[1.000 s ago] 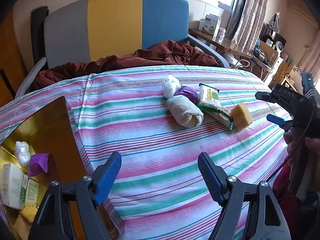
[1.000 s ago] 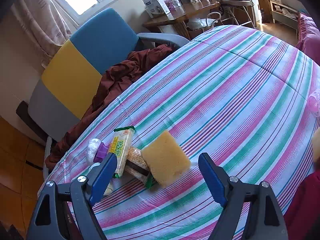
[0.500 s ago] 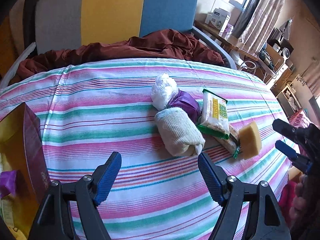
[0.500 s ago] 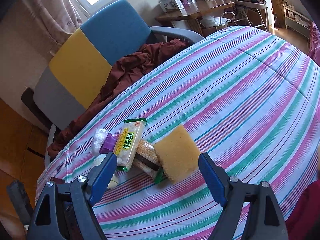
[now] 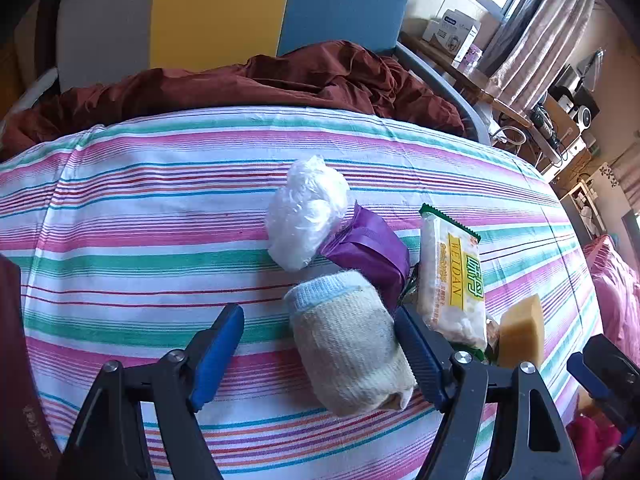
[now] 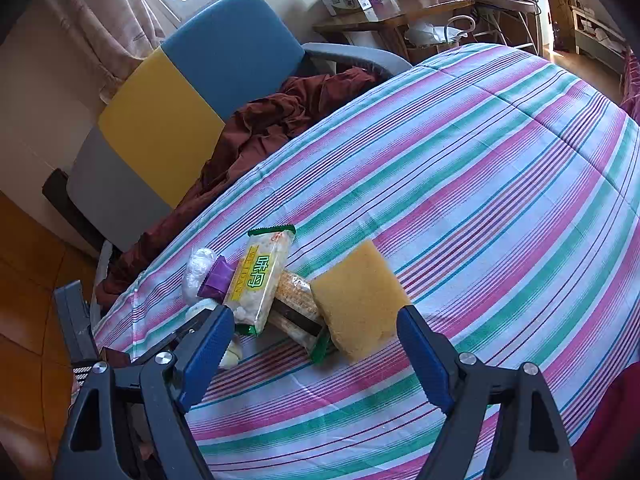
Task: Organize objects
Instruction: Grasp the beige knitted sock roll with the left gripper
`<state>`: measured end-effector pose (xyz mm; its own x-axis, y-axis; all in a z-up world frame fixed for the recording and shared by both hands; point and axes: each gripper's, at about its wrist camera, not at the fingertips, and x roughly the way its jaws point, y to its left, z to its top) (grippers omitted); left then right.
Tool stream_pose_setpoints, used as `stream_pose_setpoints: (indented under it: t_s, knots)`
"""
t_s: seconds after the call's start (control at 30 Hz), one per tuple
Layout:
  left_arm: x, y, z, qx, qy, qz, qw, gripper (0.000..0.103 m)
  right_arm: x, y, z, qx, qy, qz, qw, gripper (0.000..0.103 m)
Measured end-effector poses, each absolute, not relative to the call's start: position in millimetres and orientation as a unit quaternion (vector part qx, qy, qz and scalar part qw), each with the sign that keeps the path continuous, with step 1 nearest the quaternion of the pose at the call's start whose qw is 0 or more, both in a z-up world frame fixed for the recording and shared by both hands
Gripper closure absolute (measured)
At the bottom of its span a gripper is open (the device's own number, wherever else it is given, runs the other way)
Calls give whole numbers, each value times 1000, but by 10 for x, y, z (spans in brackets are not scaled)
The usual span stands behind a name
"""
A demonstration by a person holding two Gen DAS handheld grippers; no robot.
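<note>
Rolled sock [image 5: 352,344], cream with a pale-blue cuff, lies on the striped cloth [image 5: 160,216] of the counter, at the near end of a small heap of objects. Just behind the sock sit a white plastic wad [image 5: 306,216] and a purple pouch [image 5: 368,248]; to the sock's right, a green-and-yellow snack packet [image 5: 450,276], then a yellow sponge [image 6: 358,300]. Beyond the counter stands a grey, yellow and blue chair [image 5: 224,12] draped in maroon fabric [image 5: 280,80]. The left gripper [image 5: 320,356] straddles the sock with jaws released; the right gripper [image 6: 316,356], jaws likewise spread, hovers before the sponge.
</note>
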<state>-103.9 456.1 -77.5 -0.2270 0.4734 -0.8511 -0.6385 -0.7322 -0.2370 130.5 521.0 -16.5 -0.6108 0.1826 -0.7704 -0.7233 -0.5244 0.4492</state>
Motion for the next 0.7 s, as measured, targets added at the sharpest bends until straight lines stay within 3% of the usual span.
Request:
stream_pose_setpoints:
  t_s: [0.23, 0.3, 0.37, 0.7]
  knots:
    - [-1009, 4620, -849, -508, 73, 773, 372, 28, 1306, 5219, -191, -346, 394, 801, 288, 18]
    - [-999, 4591, -834, -513, 60, 763, 389, 47, 1293, 5229, -197, -349, 391, 800, 291, 18]
    - [-961, 4550, -798, -512, 54, 761, 395, 54, 1285, 5236, -200, -351, 388, 800, 294, 18]
    - [-607, 3920, -803, -494, 40, 767, 408, 56, 1265, 5218, -180, -351, 378, 806, 290, 18]
